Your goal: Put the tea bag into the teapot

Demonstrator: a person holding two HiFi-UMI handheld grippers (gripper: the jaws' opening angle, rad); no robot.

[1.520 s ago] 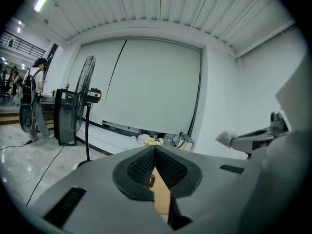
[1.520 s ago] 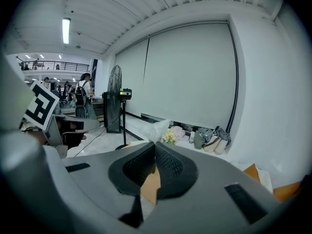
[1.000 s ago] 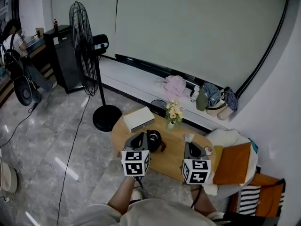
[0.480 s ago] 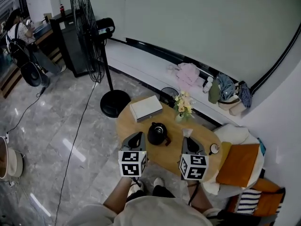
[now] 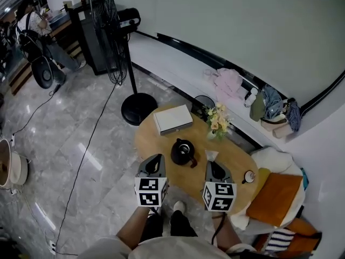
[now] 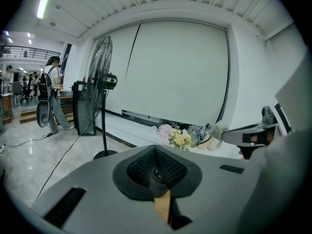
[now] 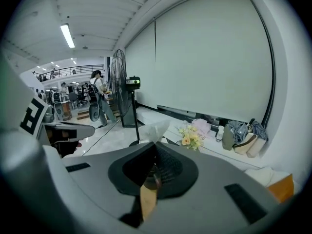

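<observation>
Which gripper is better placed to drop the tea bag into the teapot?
Right. The right gripper pinches the tea bag, close beside the teapot; the left gripper is shut and empty.

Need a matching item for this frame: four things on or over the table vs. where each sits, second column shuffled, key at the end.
Things:
1. teapot
2. white box
3. flowers
4. tea bag

Places:
A. pinched in the right gripper
B. far left part of the table, nearest the fan
C. middle of the table
D. far edge of the table, right of the white box

Pairs: 1-C, 2-B, 3-D, 4-A
</observation>
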